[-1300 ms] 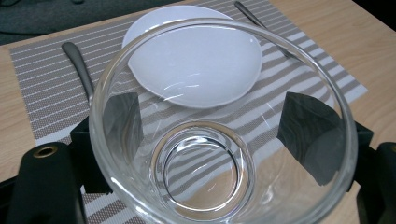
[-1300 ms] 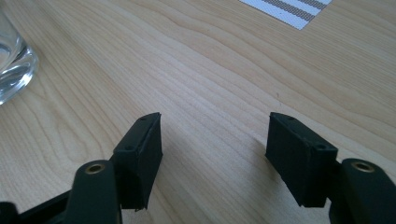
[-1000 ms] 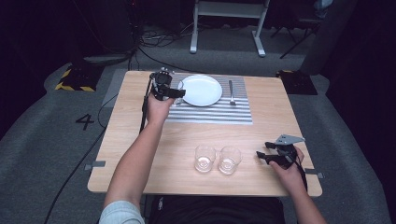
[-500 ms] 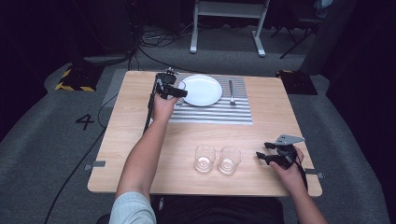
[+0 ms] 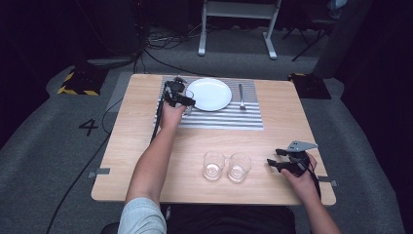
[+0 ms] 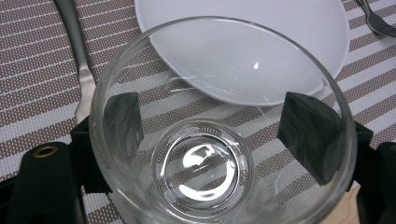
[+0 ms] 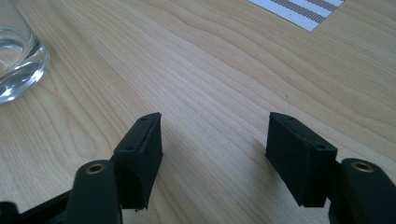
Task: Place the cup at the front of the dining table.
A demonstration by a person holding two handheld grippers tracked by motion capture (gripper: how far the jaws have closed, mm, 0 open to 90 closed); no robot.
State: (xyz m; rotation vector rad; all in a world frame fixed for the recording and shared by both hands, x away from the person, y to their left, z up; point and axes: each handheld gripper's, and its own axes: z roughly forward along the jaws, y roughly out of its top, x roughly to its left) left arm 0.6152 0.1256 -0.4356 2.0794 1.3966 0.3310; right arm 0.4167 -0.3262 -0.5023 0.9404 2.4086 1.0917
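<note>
Item: clear glass [image 6: 219,135], clamped in my left hand-held gripper [image 5: 181,99].
I see it over the striped placemat [image 5: 219,118], just beside the white plate [image 5: 210,93]; my right hand-held gripper [image 7: 212,140] stands open, empty, well apart.

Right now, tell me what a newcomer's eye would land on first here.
The left gripper clamps a clear drinking glass over the striped placemat, beside the round white plate. Two more clear glasses stand side by side near the wooden table's front edge, left of the open right gripper.
</note>
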